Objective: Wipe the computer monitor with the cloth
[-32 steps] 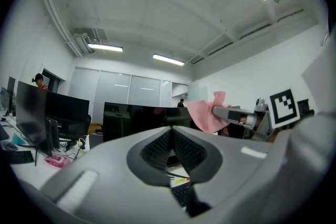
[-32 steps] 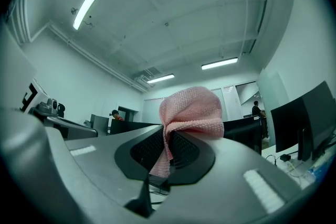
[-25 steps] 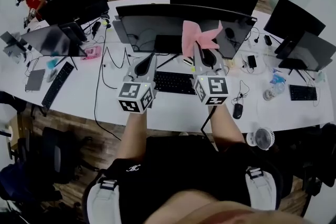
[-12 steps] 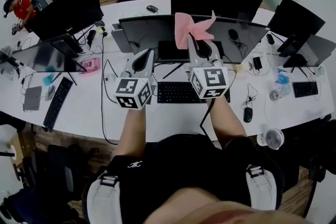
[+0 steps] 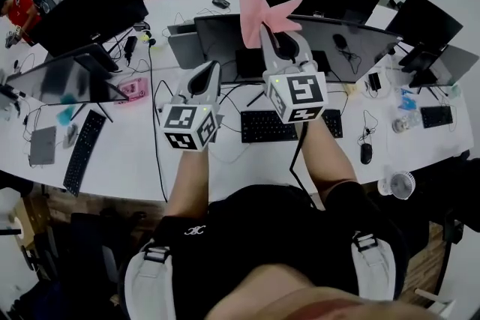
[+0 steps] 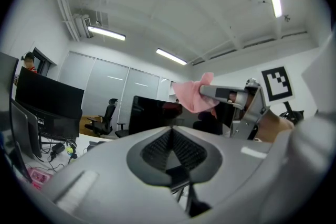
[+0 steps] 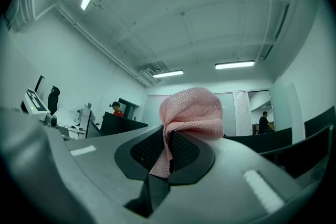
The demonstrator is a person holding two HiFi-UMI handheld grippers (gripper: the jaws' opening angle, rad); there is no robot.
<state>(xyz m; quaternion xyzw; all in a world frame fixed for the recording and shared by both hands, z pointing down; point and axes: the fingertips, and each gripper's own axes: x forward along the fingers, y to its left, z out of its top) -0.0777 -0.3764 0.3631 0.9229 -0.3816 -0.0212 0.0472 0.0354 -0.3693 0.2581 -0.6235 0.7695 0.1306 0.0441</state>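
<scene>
- Since the earlier frames, the right hand-held gripper point(image 5: 276, 32) has carried the pink cloth point(image 5: 266, 10) up the screen. The cloth now shows at the top edge of the monitor point(image 5: 352, 49).
- Risk: the cloth is bunched and offers little flat face, so the hard jaw tips might scrape the screen. A push this high could tilt the monitor back.
- Right hand-held gripper: clenched on a fold of cloth, the rest bulging beyond its tips.
- Left hand-held gripper point(image 5: 205, 75): jaws together, nothing held, beside the right one above the desk point(image 5: 232, 161).

Black kbd point(image 5: 259, 127) on white desk point(image 5: 127, 161), mouse point(image 5: 366, 154) to right, small fan point(image 5: 396, 184) nr desk edge, 2nd kbd point(image 5: 79, 151) far left
</scene>
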